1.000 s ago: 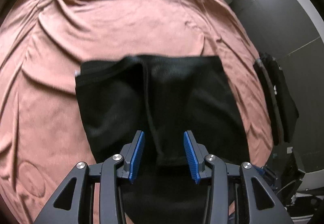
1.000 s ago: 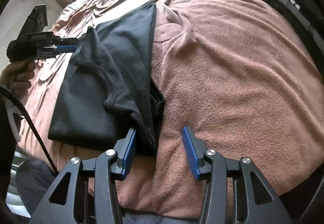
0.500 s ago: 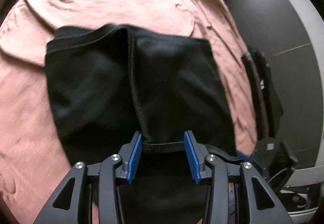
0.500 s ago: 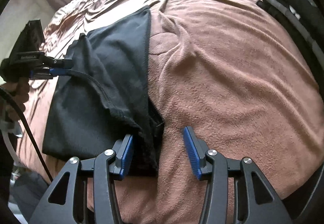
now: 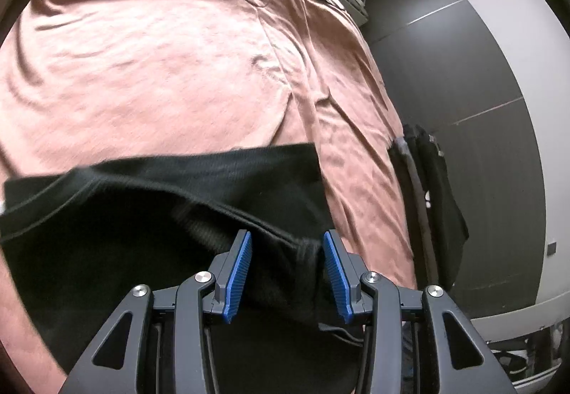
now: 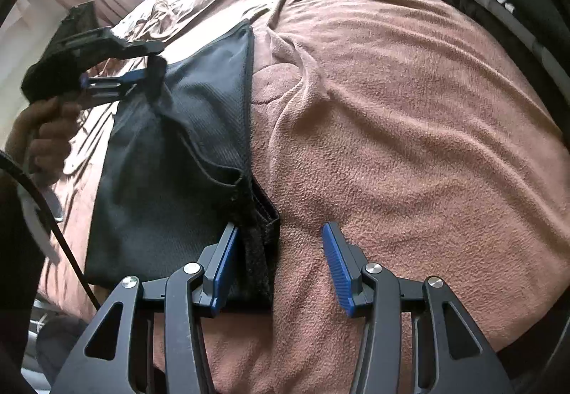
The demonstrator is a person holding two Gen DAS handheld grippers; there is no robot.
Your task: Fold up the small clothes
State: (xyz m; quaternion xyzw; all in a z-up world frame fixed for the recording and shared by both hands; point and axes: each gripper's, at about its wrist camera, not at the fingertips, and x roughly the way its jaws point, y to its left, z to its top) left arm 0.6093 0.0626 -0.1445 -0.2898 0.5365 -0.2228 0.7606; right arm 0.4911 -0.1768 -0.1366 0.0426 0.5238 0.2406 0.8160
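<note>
Rumpled pink bedding [image 6: 409,130] fills both views, a black garment [image 6: 160,180] lying near the bed's edge. I have my left claw [image 5: 286,265] carrying a gathered hem of that garment across its own body; in the right view the cloth hangs from it, though I cannot tell how firmly it is pinched. My right claw [image 6: 281,265] stands spread, empty, beside the waistband corner. One fold looks under way; flattening and further folds remain.
</note>
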